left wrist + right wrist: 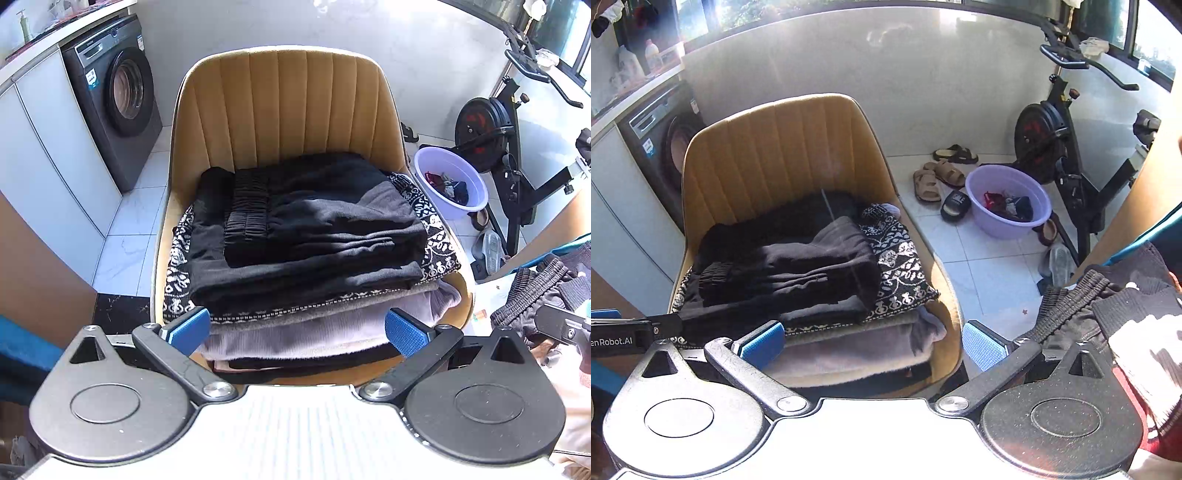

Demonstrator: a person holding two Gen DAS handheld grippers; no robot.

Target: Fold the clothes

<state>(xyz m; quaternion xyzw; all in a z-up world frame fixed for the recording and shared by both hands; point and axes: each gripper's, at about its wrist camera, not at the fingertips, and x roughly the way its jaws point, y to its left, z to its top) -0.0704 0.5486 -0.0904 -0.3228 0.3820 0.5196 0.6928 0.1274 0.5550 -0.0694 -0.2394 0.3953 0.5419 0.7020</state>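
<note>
Nearest the cams, left gripper (297, 329) and right gripper (873, 345) w/ jaws spread, holding nothing. Beyond: folded stack (306, 236) on the chair (280, 99). Off right, rumpled dark clothes (1108, 306) (unfolded, apparently) – work likely remains.

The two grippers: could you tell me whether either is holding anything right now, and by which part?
Nothing is held: left gripper and right gripper are both open.
</note>
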